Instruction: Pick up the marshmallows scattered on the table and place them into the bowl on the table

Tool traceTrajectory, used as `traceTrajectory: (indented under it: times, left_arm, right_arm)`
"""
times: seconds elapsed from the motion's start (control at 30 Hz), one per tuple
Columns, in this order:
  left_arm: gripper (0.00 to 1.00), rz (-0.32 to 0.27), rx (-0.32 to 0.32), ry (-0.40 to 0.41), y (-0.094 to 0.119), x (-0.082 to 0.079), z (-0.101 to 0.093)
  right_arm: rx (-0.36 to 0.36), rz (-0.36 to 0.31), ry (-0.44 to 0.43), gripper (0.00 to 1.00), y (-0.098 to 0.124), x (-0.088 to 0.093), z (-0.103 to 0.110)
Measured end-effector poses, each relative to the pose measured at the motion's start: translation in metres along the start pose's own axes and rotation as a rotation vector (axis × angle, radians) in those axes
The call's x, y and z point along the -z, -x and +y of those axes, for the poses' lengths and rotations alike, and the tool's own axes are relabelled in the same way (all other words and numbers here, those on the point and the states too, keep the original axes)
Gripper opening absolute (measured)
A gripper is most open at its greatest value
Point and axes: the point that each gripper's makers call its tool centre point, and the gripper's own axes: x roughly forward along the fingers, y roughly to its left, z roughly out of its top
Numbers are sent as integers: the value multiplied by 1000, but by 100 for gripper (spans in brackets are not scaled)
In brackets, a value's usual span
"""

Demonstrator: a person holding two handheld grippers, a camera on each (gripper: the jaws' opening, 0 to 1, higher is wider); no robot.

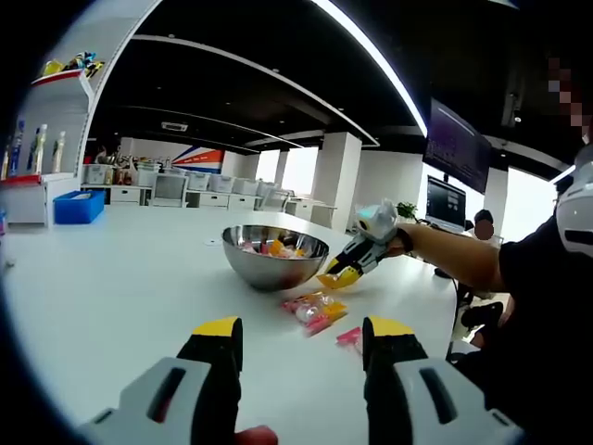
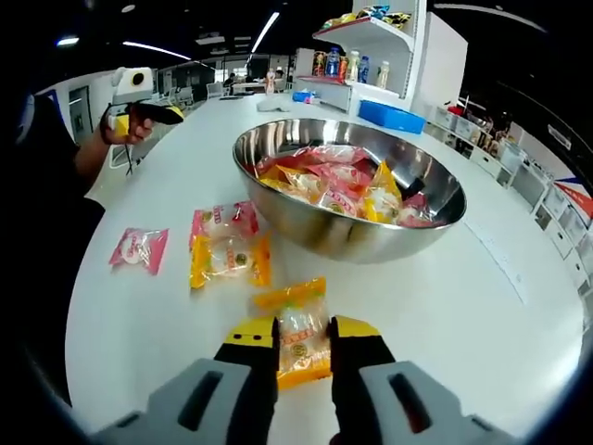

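Yellow-tipped black jaws of the right gripper (image 2: pixel 304 345) rise nearest in the right gripper view, closed against the two sides of a clear marshmallow packet with orange-yellow ends (image 2: pixel 298 332), which sits just above the round white table (image 2: pixel 519 334). Beyond it stands the shiny stainless-steel bowl (image 2: pixel 352 232), holding a heap of red, pink and yellow wrapped marshmallows (image 2: pixel 343 185). Left of the bowl on the tabletop lie two overlapping packets, one pink and one yellow (image 2: pixel 227 246), and further left, near the table's edge, a single pink packet (image 2: pixel 139 248). In the left gripper view the left gripper (image 1: pixel 301 336) has its jaws set wide apart with nothing between them, hovering over the white table (image 1: pixel 120 278). Past them lie the pink and yellow pair (image 1: pixel 315 309), and the single pink packet (image 1: pixel 350 338) sits just beside the inner edge of the right-hand jaw. The steel bowl (image 1: pixel 275 264) stands well beyond, its coloured contents (image 1: pixel 269 247) just visible over the rim. To its right, a person's bare forearm reaches in, carrying the right gripper (image 1: pixel 341 274) with the yellow packet (image 1: pixel 335 278) pinched at its tip, close to the bowl's side. White shelves with bottles (image 2: pixel 357 65) and a blue bin (image 2: pixel 394 116) stand behind the table.
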Motion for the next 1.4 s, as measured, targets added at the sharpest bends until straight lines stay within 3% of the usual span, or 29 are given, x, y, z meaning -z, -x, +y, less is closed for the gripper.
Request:
traceTrajectory:
  times: [0.53, 0.83, 1.4]
  left_arm:
    - [52, -3, 8, -1, -1, -1, -5]
    - [52, -4, 14, -2, -1, -1, -6]
    - [52, -4, 18, -1, 0, 0, -5]
  right_arm:
    - [-2, -106, 10, 21, 34, -34, 19]
    - [11, -195, 7, 21, 50, -67, 21]
    - [104, -281, -21, 21, 36, -112, 8]
